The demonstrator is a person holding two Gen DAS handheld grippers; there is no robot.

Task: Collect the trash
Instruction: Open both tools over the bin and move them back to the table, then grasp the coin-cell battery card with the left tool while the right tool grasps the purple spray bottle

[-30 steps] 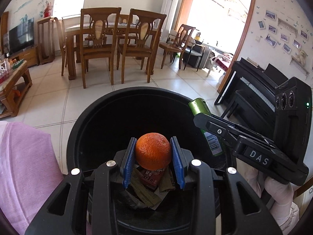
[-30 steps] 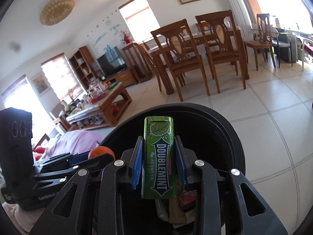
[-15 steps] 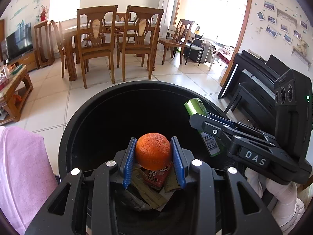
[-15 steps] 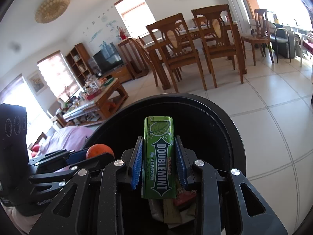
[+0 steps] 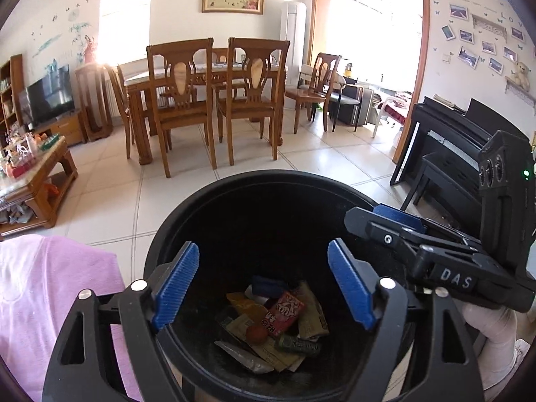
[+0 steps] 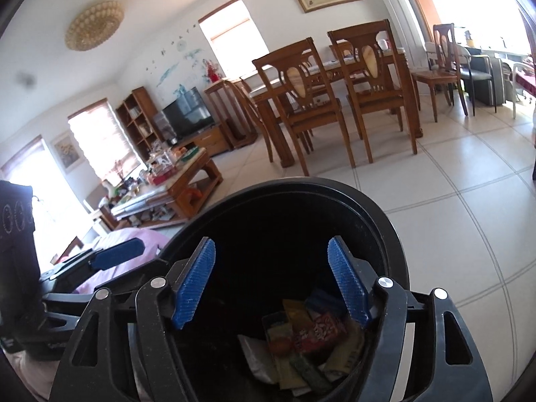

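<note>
Left gripper (image 5: 264,284): over the mouth of the black bin (image 5: 207,207); jaws just sprung wide, blue pads (image 5: 177,284) far apart, nothing between them now.
Orange (image 5: 256,334): a second ago clamped between the left pads; now lying at the bottom of the bin on top of the wrappers, small and round.
Right gripper (image 6: 271,284): also above the bin, on the right side in the left wrist view (image 5: 395,221); jaws just opened, pads bare, nothing pinched.
Green gum pack (image 5: 296,345): earlier upright in the right gripper's grip with its label facing the camera; now flat on its side among the trash, just beside the orange; seen in the right wrist view as a dark green strip (image 6: 310,372).
Wrappers (image 5: 284,311): red packet, yellow and tan sachets, a silver pouch and a dark blue piece, piled on the bin floor; same heap as before, now in plain view with the jaws cleared.
Bin: on the tiled floor, rim close under both grippers.
Hand (image 5: 492,341): white-gloved, beneath the right gripper's body at lower right.
Pink cloth (image 5: 50,301): at lower left, beside the bin.
</note>
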